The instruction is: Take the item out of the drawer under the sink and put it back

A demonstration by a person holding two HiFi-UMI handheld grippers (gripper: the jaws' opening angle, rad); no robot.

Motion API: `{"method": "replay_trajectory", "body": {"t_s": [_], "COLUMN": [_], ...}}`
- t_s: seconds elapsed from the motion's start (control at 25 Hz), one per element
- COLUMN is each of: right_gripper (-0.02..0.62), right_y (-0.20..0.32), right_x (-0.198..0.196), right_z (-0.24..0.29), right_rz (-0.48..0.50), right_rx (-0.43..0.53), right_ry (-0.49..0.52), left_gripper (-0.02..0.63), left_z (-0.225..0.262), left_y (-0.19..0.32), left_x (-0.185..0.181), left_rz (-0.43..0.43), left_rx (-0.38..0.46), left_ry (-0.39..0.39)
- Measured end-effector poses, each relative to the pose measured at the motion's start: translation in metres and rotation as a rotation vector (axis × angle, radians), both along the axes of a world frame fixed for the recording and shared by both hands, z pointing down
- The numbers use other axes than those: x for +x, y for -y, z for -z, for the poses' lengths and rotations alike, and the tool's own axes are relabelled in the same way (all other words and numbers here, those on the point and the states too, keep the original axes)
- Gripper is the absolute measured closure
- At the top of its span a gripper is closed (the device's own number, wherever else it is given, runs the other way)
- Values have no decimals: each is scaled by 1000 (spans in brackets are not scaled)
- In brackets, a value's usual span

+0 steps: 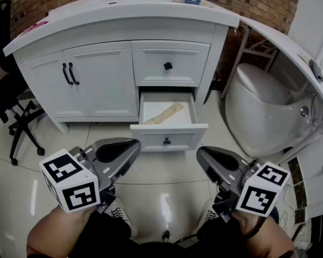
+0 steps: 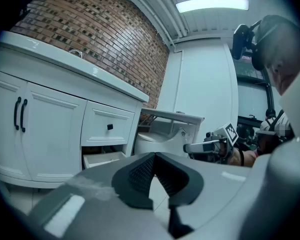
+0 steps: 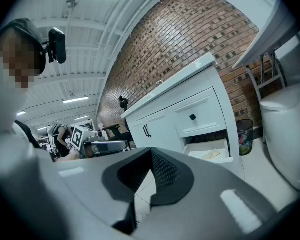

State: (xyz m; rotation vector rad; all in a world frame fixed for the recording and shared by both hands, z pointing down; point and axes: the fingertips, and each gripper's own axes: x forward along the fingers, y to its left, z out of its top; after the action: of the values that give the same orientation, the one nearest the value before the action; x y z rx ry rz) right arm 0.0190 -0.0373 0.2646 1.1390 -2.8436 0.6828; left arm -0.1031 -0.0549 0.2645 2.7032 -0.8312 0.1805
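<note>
**Head view: both grippers closed and empty, packet lying in the open drawer**

On my feed the left gripper (image 1: 132, 144) sits at 7 o'clock in the head view and the right gripper (image 1: 203, 152) at 5 o'clock. Both are above the tiled floor (image 1: 161, 190) and well apart from the white vanity (image 1: 97, 79). In each gripper view I see the jaws pressed together with nothing between them. Dead ahead at 12 o'clock the lower drawer (image 1: 169, 131) stands pulled out. The tan packet (image 1: 164, 113) lies flat inside it, slanted across the drawer bottom. The upper drawer (image 1: 170, 63), directly above, is closed. A toilet (image 1: 258, 104) stands at 2 o'clock, just beside the vanity, and a black office chair (image 1: 16, 117) sits at 9 o'clock.
</note>
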Motion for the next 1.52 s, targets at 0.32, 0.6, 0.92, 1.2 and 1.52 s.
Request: {"method": "replay_trajectory", "body": {"t_s": [0.32,0.6,0.92,1.2,1.52], "right_gripper": [591,591,591,591,591], "right_y": [6,34,79,105,130], "right_x": [-10,-7,16,29,28], "right_z": [6,-4,-24,-29,-40], "right_rz": [46,54,-5,-27,-2], "right_rx": [-1,-18,-45,-55,-70], "right_ry": [32,28,2,21,32], "left_gripper": [600,600,600,600,600], "left_z": [-5,-18,-29,-41,-46], "left_y": [15,40,83,114,150], "left_x": [14,17,28,31,40], "left_rz": [-25,-18,-7,21,23], "left_rx": [-6,-14,-16,20,149], "left_ry": [13,49,67,128,328]}}
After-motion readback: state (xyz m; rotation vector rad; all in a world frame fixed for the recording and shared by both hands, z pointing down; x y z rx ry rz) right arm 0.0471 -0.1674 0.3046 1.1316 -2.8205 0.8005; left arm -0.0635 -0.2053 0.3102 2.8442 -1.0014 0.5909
